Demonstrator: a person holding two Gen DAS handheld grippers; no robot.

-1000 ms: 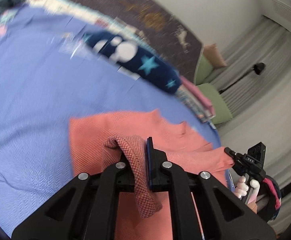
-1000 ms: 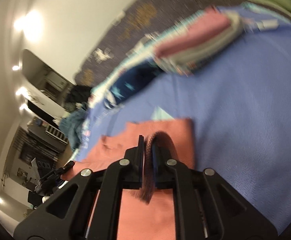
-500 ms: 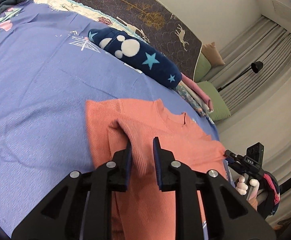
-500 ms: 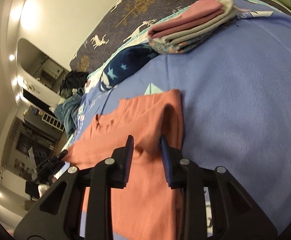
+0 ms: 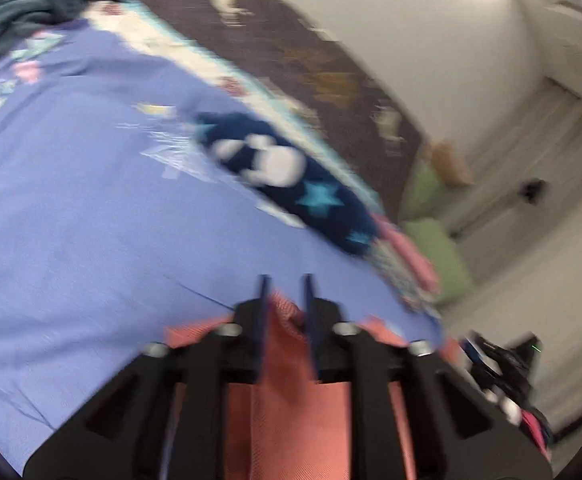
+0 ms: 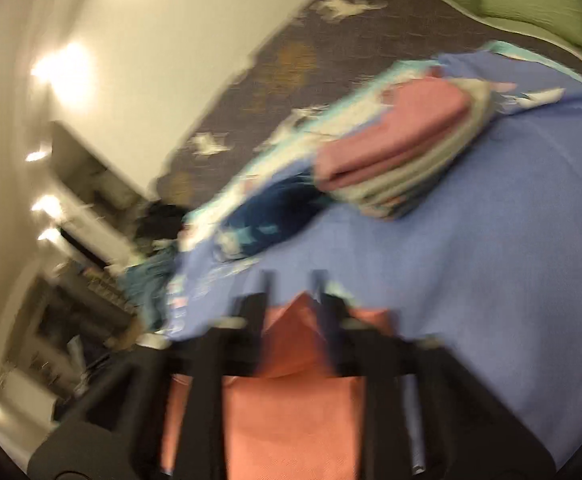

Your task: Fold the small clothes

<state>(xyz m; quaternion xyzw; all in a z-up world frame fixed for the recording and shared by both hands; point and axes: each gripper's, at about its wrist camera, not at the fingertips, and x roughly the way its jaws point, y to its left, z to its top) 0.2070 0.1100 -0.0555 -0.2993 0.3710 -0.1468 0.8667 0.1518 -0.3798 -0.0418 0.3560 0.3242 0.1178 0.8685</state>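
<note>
- The left tongs [image 5: 285,284] are opening over the orange shirt [image 5: 291,412]. The shirt shows in the gap, but nothing is pinched.
- The shirt lies flat on the blue bed cover [image 5: 91,220].
- The right tongs [image 6: 291,280] are opening over the same shirt too, holding nothing.
- Folded clothes [image 6: 395,148] sit further back, well apart from the shirt.

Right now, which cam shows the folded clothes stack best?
Right wrist view: the folded stack sits in the upper middle, its pink top and grey layers readable despite blur. Left wrist view catches only a smeared pink edge behind the navy star-print item.
</note>
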